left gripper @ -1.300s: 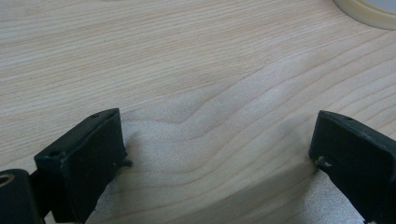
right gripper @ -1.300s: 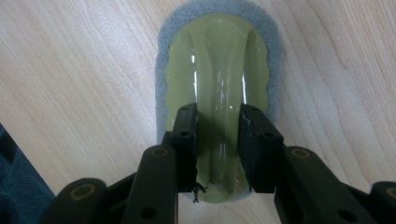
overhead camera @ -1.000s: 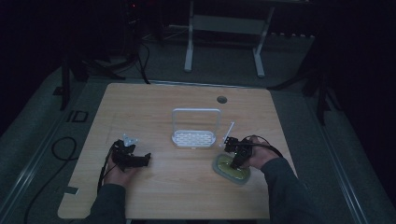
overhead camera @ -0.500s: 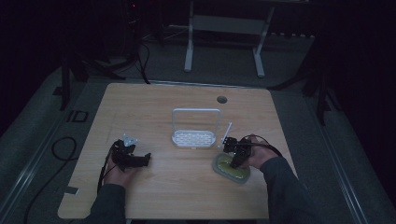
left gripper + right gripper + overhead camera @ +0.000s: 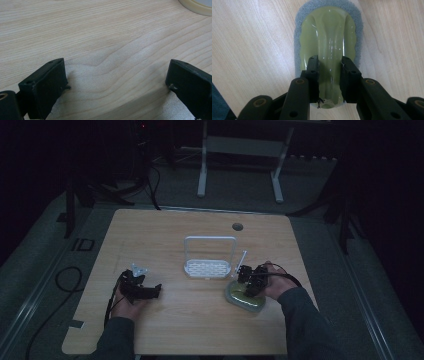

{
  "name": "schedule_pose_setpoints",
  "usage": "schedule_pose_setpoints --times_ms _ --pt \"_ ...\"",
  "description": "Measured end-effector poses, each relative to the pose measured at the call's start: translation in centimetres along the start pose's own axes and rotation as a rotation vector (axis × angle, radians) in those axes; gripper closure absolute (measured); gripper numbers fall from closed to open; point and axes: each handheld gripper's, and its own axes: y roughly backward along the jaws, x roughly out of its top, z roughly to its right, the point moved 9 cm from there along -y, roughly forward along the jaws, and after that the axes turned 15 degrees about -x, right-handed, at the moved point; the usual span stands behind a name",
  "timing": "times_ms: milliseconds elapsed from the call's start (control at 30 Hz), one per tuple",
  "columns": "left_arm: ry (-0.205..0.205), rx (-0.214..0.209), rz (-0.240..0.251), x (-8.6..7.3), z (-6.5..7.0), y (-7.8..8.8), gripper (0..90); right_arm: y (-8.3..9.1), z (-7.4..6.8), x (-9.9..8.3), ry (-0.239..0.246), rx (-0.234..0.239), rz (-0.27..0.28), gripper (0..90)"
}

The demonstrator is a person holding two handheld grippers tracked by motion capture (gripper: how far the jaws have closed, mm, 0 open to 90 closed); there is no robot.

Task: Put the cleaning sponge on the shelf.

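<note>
I've got the right gripper (image 5: 329,75) clamped on the raised centre ridge of the pale-green translucent scrubber w/ grey pad base (image 5: 329,35), near the wooden table (image 5: 165,235)'s right edge; ridge prob the grip point. Left gripper (image 5: 115,82) is idle, jaws wide apart, low over bare wood near the front-left. White wire rack (image 5: 209,260) sits mid-table.

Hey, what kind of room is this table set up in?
Probably a lab or recording workspace, not a kitchen: a lone wooden table with a cable hole, cables on the dark floor, and a bare desk frame behind.

dim, dark-edged high view, bright sharp tool views, glare on green plastic (image 5: 329,37)
</note>
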Motion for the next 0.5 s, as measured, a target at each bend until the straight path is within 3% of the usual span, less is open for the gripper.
schedule_pose_setpoints --times_ms 500 --pt "0.001 0.000 0.000 0.0 0.0 0.0 3.4 1.0 0.4 1.7 0.051 -0.067 0.064 71.6"
